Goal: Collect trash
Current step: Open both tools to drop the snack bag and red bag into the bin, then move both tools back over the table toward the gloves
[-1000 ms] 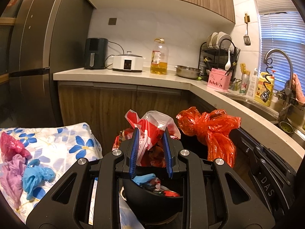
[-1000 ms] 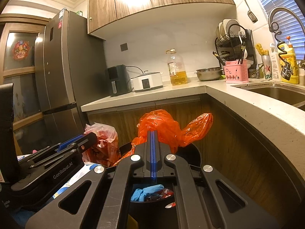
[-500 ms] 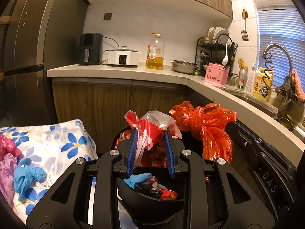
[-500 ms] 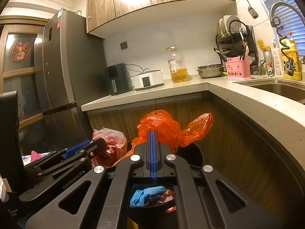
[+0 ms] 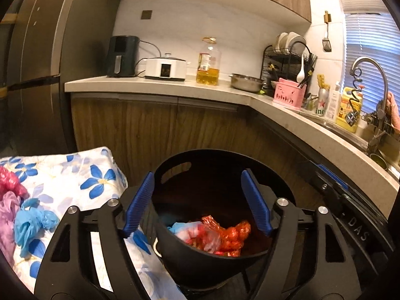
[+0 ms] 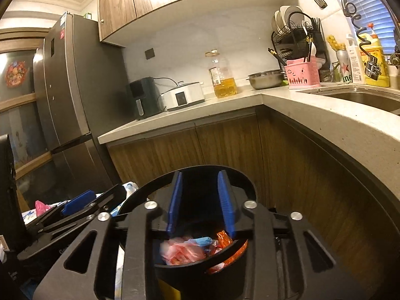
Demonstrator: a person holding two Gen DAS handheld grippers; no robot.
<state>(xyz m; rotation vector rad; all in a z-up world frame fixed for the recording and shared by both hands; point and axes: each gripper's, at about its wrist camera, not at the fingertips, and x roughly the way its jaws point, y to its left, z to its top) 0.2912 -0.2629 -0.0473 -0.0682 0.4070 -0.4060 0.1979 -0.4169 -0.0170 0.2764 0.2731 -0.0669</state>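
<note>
A black round bin (image 5: pixel 175 165) stands on the floor below both grippers; in the right wrist view its rim (image 6: pixel 140 195) shows too. Inside lie a red-and-white plastic bag (image 5: pixel 200 237), an orange bag (image 5: pixel 235 232) and a blue scrap (image 5: pixel 178 226); the same heap shows as the red-and-white bag (image 6: pixel 182 251) and orange bag (image 6: pixel 222 240). My left gripper (image 5: pixel 197 200) hangs over the bin, its jaws opening wide with nothing between them. My right gripper (image 6: pixel 200 200) is also above the bin, jaws opening, with nothing held. Its body (image 5: pixel 350 200) shows at the right of the left wrist view.
A floral cloth (image 5: pixel 82 175) to the left of the bin carries a blue bag (image 5: pixel 32 225), a purple bag (image 5: pixel 7 212) and a pink one (image 5: pixel 10 182). Wooden cabinets (image 5: pixel 162 125) and the countertop (image 5: pixel 300 125) curve behind and right. A fridge (image 6: pixel 65 105) stands left.
Both grippers have opened. The red-and-white bag left the left gripper and the orange bag left the right one; both now lie in the bin. The left gripper has sunk slightly.
</note>
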